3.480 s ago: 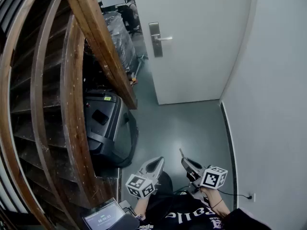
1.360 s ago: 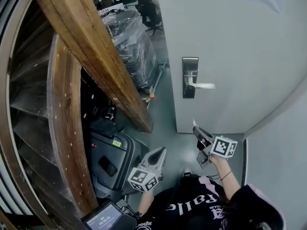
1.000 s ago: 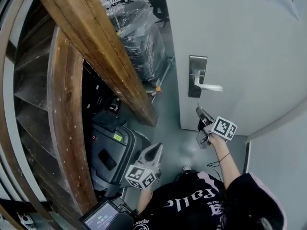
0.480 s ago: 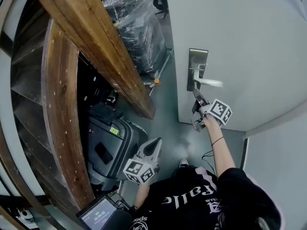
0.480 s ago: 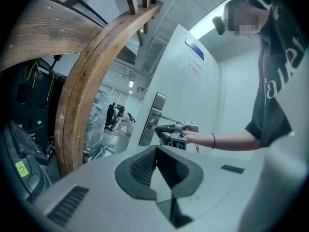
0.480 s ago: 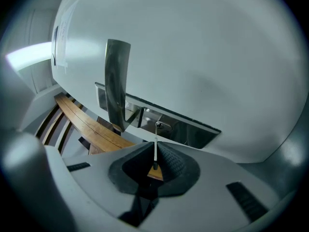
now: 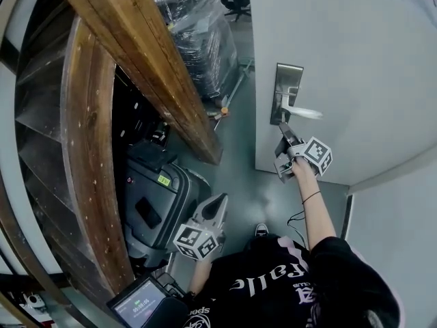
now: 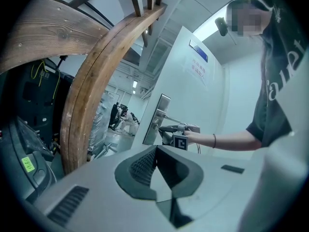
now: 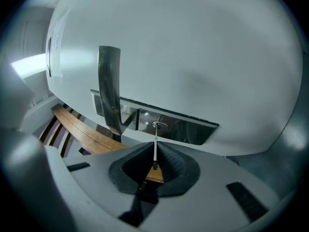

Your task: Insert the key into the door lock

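A steel lock plate [image 7: 288,93] with a lever handle [image 7: 301,113] sits on the white door [image 7: 355,67]. My right gripper [image 7: 283,134] is raised just below the handle, pointing at the plate's lower end. In the right gripper view it [image 9: 154,152] is shut on a thin metal key [image 9: 155,146]. The key's tip meets the round keyhole [image 9: 156,125] in the lock plate [image 9: 188,129], beside the handle [image 9: 110,86]. My left gripper [image 7: 217,209] hangs low near the person's waist; its jaws [image 8: 155,151] are shut on nothing.
A curved wooden stair stringer [image 7: 147,67] runs close on the left of the door. A black and grey machine [image 7: 153,203] stands on the floor beneath it, with plastic-wrapped goods [image 7: 198,39] behind. The right wall [image 7: 403,251] closes in the corner.
The right gripper with the key has risen from below the handle up to the lock plate, bringing the key's tip to the keyhole. The left gripper has stayed low and shut.
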Tool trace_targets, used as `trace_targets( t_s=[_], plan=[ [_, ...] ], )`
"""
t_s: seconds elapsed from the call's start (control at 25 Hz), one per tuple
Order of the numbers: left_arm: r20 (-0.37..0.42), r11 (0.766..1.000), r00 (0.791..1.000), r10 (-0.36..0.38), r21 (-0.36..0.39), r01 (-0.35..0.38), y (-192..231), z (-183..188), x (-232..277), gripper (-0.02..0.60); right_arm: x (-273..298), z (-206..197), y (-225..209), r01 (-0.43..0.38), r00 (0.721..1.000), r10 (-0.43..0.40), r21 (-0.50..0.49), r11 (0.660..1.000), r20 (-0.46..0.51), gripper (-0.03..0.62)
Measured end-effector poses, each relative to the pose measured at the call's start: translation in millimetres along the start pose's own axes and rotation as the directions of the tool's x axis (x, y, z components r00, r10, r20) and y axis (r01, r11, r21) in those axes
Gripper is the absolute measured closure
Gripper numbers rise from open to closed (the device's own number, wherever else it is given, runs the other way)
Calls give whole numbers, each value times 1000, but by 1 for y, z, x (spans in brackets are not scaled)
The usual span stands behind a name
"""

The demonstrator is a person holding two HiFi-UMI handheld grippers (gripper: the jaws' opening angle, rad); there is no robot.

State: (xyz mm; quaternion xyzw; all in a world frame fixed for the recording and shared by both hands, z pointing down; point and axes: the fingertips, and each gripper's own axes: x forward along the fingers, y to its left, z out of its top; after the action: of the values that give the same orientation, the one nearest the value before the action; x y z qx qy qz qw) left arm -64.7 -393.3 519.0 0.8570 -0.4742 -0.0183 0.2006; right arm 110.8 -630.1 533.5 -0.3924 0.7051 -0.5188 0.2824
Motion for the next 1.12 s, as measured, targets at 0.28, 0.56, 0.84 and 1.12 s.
trace_targets(
  t_s=[0.28,0.56,0.84,1.12],
  plan=[
    [1,1000,1000,13,-11,-13,8,-2,-11,577,6,0,-2,-11,1000,10,77,997,11,557],
    [-14,1000,1000,16,-25,-17,13,-9,-19,577,26,13,-8,-30,998,22,158,987,50,557],
    [-43,999,999,1,-38,-2,11,-22,-28,577,38,25,-7,-9,997,8,6,1000,72,556],
    [-77,999,997,-20,-46,16,4,-30,-48,577,27,30,-5,38,999,-35,-126,991,27,535]
  ],
)
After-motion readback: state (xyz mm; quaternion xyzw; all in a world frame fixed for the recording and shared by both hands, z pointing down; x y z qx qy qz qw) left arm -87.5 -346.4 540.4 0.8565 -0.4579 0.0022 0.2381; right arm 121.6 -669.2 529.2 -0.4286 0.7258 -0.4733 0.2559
